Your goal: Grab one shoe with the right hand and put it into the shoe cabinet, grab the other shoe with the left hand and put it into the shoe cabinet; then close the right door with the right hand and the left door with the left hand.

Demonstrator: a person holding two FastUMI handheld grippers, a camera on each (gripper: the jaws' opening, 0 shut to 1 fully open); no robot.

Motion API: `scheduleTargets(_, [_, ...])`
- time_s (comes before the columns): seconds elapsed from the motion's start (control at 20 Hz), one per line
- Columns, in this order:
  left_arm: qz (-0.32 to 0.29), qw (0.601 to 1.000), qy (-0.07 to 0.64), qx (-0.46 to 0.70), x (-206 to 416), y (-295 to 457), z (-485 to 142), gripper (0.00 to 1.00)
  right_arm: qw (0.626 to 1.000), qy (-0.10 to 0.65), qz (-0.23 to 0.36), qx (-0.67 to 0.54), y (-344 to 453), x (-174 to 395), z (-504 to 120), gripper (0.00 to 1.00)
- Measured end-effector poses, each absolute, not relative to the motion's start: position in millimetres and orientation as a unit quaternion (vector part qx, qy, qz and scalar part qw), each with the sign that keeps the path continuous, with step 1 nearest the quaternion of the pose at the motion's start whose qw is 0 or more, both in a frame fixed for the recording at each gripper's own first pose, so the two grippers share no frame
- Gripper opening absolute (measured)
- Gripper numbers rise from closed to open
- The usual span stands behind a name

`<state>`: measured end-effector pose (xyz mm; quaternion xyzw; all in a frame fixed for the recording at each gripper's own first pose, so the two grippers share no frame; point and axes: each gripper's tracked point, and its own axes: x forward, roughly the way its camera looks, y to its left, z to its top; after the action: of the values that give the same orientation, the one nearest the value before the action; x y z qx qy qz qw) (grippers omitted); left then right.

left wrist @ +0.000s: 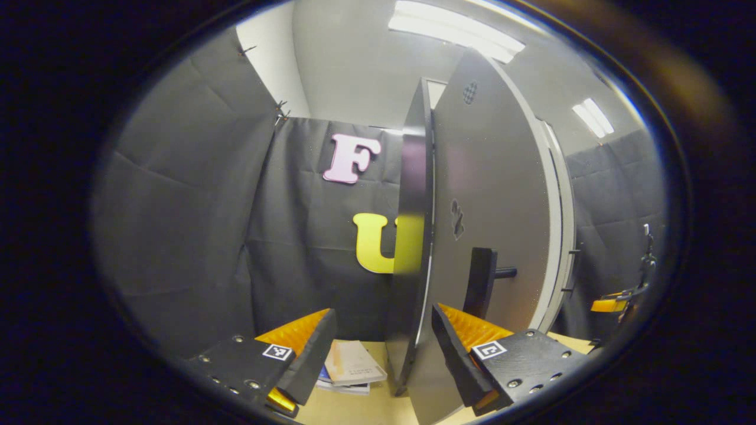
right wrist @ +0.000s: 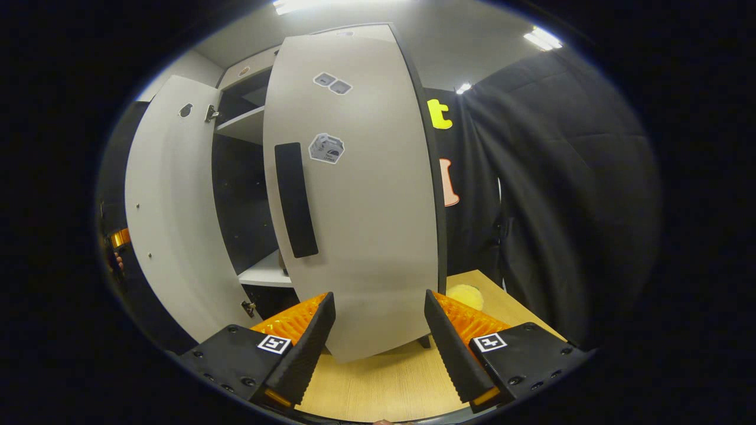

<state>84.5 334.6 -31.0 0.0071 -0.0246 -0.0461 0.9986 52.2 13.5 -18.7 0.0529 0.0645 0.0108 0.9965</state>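
Both grippers stand with their fingers spread wide and nothing held between them. My right gripper (right wrist: pixel 375 348) faces the outer face of the right door (right wrist: pixel 354 195), low down near its bottom edge, with the long dark handle (right wrist: pixel 295 200) up and to the left of my fingers. I judge that I am at the door-closing stage, the right door first. I cannot make out the shoes inside; the shelves (right wrist: pixel 266 273) visible through the gap are too dark to tell.

My left gripper (left wrist: pixel 384 348) looks at the left door (left wrist: pixel 484 206) almost edge-on: its dark edge (left wrist: pixel 410 236) runs up between my fingers, with the panel and its handle (left wrist: pixel 481 280) off to the right. Past that door I see the other gripper (left wrist: pixel 614 304), small and far off.

What worries me on the right: I am pushing low on the panel, so the door may swing unevenly or my fingers may slide off its bottom edge onto the wooden floor board (right wrist: pixel 384 383). On the left, the door edge sits between my open fingers, so a careless push could wedge it there instead of swinging it. Some books (left wrist: pixel 351 369) lie on the floor near that door's foot and could block it.

Both hands hold the tools level, pointing forward and close to the floor.
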Motion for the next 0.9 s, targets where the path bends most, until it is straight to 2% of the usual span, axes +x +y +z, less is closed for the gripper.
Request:
scheduleTargets(0.2, [-0.049, 0.999, -0.016, -0.004, 85, 325, -35, 0.94, 0.995, 0.07, 0.0, 0.064, 2, 46, -29, 0.96])
scheduleTargets(0.25, [-0.055, 0.998, -0.013, -0.008, 86, 321, -35, 0.94, 0.995, 0.071, -0.003, 0.067, 0, 45, -31, 0.96])
scheduleTargets(0.3, [-0.065, 0.998, -0.008, -0.01, 87, 315, -36, 1.0, 0.995, 0.072, -0.005, 0.07, -1, 45, -32, 0.96])
scheduleTargets(0.6, [-0.105, 0.994, 0.001, 0.018, 95, 252, -35, 0.97, 0.996, 0.061, -0.013, 0.07, -11, 42, -33, 0.96])
scheduleTargets(0.9, [-0.067, 0.998, -0.013, 0.014, 93, 206, -39, 0.94, 0.994, 0.065, -0.026, 0.078, -33, 32, -41, 0.96])
